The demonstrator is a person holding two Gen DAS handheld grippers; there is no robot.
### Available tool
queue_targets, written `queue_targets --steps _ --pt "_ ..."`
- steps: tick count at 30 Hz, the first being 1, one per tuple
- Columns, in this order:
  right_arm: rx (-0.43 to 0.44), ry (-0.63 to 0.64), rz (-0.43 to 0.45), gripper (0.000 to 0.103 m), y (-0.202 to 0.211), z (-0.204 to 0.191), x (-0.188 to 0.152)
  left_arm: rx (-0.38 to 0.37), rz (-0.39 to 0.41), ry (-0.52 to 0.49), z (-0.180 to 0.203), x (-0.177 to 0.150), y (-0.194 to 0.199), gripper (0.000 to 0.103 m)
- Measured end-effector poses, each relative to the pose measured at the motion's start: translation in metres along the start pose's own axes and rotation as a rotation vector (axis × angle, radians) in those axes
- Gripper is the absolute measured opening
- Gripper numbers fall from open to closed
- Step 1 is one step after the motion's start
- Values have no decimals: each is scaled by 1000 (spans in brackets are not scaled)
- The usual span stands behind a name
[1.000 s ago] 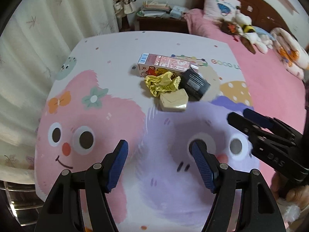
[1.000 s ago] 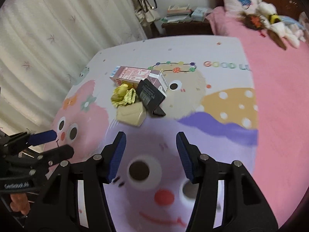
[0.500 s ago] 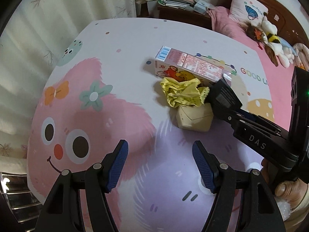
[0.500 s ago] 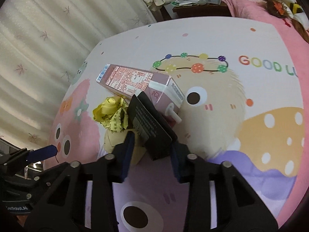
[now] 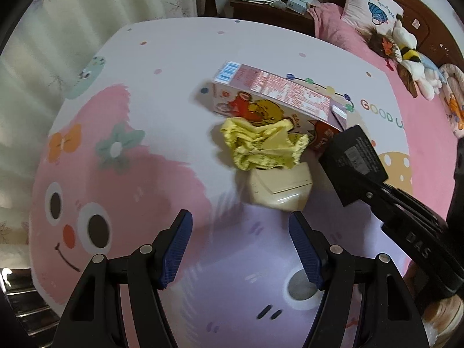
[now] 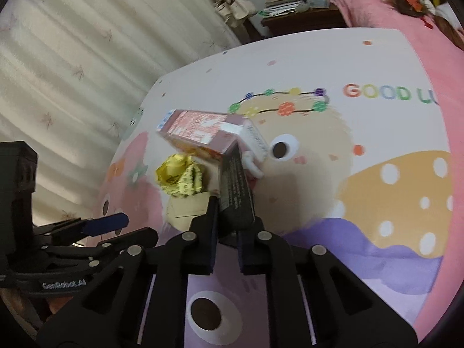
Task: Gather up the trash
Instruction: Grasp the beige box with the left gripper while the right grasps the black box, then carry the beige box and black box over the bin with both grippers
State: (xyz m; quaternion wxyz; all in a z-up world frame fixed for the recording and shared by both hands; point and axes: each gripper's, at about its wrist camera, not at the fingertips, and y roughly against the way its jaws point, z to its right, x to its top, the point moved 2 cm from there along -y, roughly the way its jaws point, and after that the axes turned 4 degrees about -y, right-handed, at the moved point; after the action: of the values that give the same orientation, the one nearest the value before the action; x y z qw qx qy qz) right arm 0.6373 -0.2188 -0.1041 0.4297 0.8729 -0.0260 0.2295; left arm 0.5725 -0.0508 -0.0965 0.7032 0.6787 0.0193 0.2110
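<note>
A small pile of trash lies on the cartoon-print mat (image 5: 162, 58). It holds a pink milk carton (image 5: 272, 92) on its side, a crumpled yellow wrapper (image 5: 261, 145) in front of it, and a small beige box (image 5: 278, 188) nearest me. My left gripper (image 5: 240, 240) is open just short of the beige box, with nothing between its blue pads. My right gripper (image 6: 230, 220) is shut on a flat black box (image 6: 235, 182), held on edge against the carton (image 6: 203, 133). The left wrist view shows that black box (image 5: 353, 162) at the right.
A cream curtain (image 5: 58, 29) hangs along the left side. A wooden nightstand (image 5: 261, 8) with stacked papers stands at the back. A pillow (image 5: 374, 8) and plush toys (image 5: 411, 58) lie on the pink bed at the right. A hand (image 5: 440, 313) holds the right gripper.
My right gripper moved in and shut on the black box, tipping it up on edge. My left gripper came forward, closer to the beige box, and stayed open.
</note>
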Motion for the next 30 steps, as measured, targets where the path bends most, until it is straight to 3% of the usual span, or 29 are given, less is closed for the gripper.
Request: queue_targets --steps 5,13,21,22,30 --pt "-16 -10 20 6 11 14 0 -72 -41 43 11 12 -19 71" --pt "-34 -2 43 6 24 20 -4 -112 -115 119 26 27 -53 71" --pt "-54 16 41 6 33 19 -15 -43 -86 165 35 36 -68 70" --pt "-57 19 39 6 34 18 -17 -36 -78 166 35 36 -68 65" --pt "-60 23 25 5 39 2 -36 18 -29 74 42 18 -55 63"
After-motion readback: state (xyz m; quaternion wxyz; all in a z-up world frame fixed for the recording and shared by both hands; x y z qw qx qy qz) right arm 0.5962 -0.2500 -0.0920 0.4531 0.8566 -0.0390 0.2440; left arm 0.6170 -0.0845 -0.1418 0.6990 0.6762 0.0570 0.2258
